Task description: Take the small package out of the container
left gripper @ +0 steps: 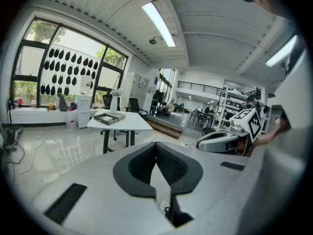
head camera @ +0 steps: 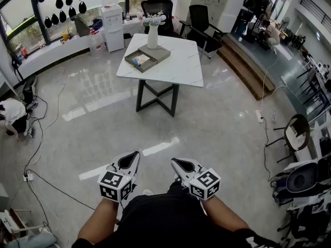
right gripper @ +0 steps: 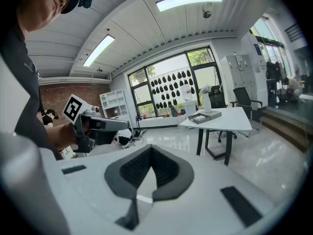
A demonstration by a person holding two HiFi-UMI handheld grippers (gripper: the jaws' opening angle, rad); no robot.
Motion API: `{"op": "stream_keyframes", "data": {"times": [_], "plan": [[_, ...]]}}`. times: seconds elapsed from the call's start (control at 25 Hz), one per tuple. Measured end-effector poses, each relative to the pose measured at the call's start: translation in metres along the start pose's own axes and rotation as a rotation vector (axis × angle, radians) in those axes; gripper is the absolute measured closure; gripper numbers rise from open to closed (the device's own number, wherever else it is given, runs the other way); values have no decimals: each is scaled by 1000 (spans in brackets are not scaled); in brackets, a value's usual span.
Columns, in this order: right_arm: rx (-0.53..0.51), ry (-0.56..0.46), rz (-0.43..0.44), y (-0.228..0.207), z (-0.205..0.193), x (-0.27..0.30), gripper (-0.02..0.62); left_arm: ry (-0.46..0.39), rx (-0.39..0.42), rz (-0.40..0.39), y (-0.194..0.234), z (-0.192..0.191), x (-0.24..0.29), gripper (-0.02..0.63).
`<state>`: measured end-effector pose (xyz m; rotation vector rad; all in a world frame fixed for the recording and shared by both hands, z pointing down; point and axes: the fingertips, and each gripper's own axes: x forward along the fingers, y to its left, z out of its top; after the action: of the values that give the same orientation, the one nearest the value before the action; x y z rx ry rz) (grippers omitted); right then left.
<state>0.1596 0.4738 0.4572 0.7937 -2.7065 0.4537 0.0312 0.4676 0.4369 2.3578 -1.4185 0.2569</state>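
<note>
A grey tray-like container [head camera: 147,57] lies on the white table [head camera: 178,68] far ahead, beside a white vase [head camera: 152,35]. A small package [head camera: 140,61] with blue print rests inside the container. My left gripper [head camera: 135,154] and right gripper [head camera: 175,162] are held low, close to the body, several steps short of the table. Both are shut with nothing between the pads. The left gripper view looks past its closed gripper [left gripper: 156,148] at the container [left gripper: 109,118], with the right gripper [left gripper: 230,133] alongside. In the right gripper view, the closed gripper [right gripper: 151,151] points toward the container [right gripper: 204,116].
Glossy floor lies between me and the table. Cables [head camera: 39,138] trail at the left, where a person [head camera: 13,115] crouches. Black office chairs [head camera: 199,22] and a water dispenser [head camera: 113,25] stand behind the table. Wooden steps [head camera: 248,66] and more chairs [head camera: 297,133] are on the right.
</note>
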Motion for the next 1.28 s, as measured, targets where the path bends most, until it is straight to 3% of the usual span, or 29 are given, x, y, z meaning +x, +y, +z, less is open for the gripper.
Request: {"op": "stream_keyframes", "data": {"times": [0.44, 0.64, 0.96, 1.28], "plan": [[-4, -7, 8, 2, 5, 7, 597, -4, 12, 1, 4, 5, 0, 604], [-16, -11, 50, 13, 7, 10, 595, -3, 9, -2, 2, 6, 0, 604], [-32, 15, 36, 15, 4, 23, 595, 3, -82, -14, 11, -6, 1, 604], [90, 14, 78, 14, 4, 29, 595, 13, -111, 6, 21, -14, -2, 604]]}}
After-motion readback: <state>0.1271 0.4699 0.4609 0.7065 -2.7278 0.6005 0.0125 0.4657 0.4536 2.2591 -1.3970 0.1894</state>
